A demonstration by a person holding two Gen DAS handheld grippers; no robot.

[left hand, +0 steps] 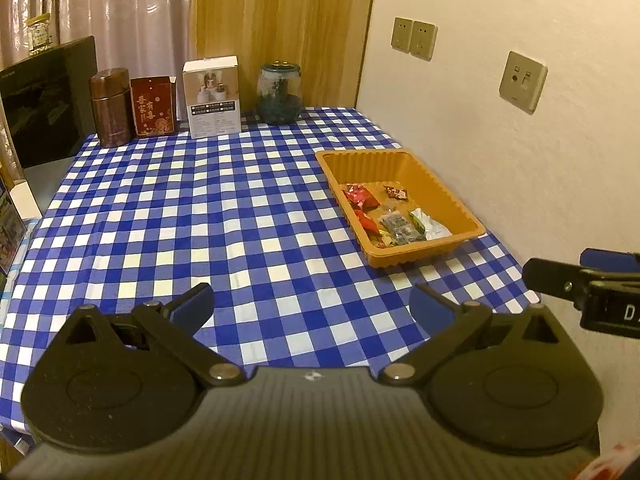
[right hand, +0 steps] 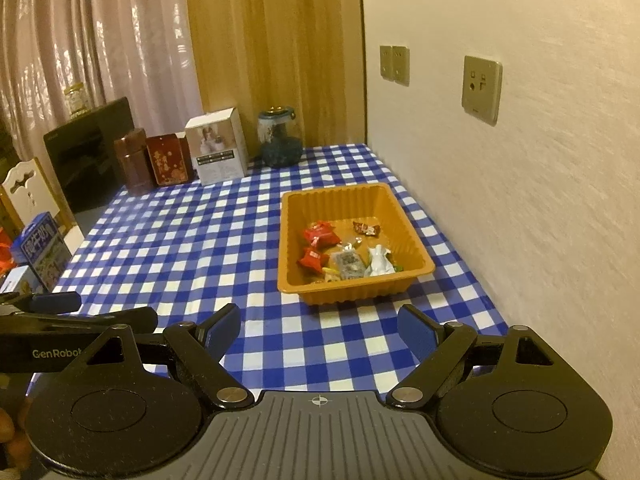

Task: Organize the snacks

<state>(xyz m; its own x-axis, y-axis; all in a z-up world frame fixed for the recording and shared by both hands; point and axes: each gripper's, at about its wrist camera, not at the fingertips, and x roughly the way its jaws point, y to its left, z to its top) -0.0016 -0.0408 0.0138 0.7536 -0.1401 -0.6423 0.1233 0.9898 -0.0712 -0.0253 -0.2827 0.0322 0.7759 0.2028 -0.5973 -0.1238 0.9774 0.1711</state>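
An orange plastic tray [left hand: 452, 196] sits on the blue checked tablecloth near the wall; it also shows in the right wrist view [right hand: 412, 232]. Inside lie several wrapped snacks: red packets [left hand: 362, 197] [right hand: 320, 236], a dark candy [left hand: 396, 192] [right hand: 366, 229], a grey packet [left hand: 398, 226] [right hand: 349, 264] and a white wrapper [left hand: 432, 226] [right hand: 380, 261]. My left gripper [left hand: 312, 308] is open and empty over the tablecloth, short of the tray. My right gripper [right hand: 320, 330] is open and empty, just in front of the tray. Each gripper shows at the edge of the other's view.
At the table's far end stand a brown canister [left hand: 111, 108], a red tin [left hand: 154, 106], a white box [left hand: 212, 98] and a glass jar [left hand: 279, 94]. A black appliance [left hand: 48, 108] is at far left. The wall with sockets [left hand: 522, 82] runs along the right.
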